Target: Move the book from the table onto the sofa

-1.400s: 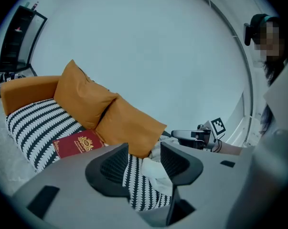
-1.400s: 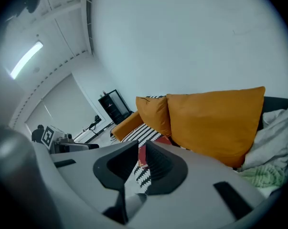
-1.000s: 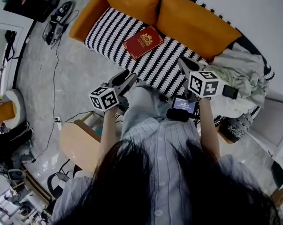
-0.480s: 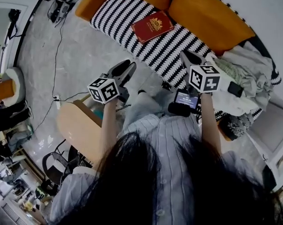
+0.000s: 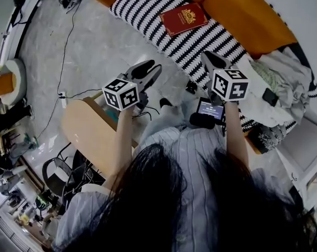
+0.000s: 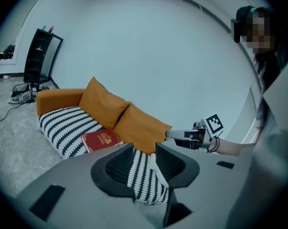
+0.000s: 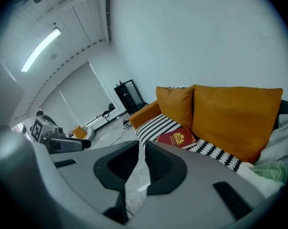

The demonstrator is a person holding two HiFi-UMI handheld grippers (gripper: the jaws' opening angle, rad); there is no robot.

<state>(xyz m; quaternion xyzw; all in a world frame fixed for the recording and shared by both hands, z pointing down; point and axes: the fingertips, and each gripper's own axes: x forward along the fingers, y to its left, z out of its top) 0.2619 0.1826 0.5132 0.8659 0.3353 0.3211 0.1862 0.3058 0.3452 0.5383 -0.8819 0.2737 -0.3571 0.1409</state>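
The sofa (image 5: 142, 9) fills the top of the head view, with a black-and-white striped seat and orange cushions (image 5: 247, 22) along its back. A light wooden table (image 5: 90, 135) stands well in front of the sofa, and what shows of its top is bare. A heap of pale cloth (image 5: 276, 85) lies at the sofa's right end.

The red book (image 5: 184, 19) lies flat on the sofa's striped seat, cover up, just in front of the cushions, and nothing touches it. By that the move looks done: the book is off the table and resting on the sofa, and only drawing the hands away is left.

The left gripper (image 5: 154, 70) hangs over the floor in front of the sofa, well short of the book. Its jaws have just been closing and now stand a small way apart with nothing between them. The right gripper (image 5: 210, 59) hangs by the sofa's front edge, jaws together and empty.
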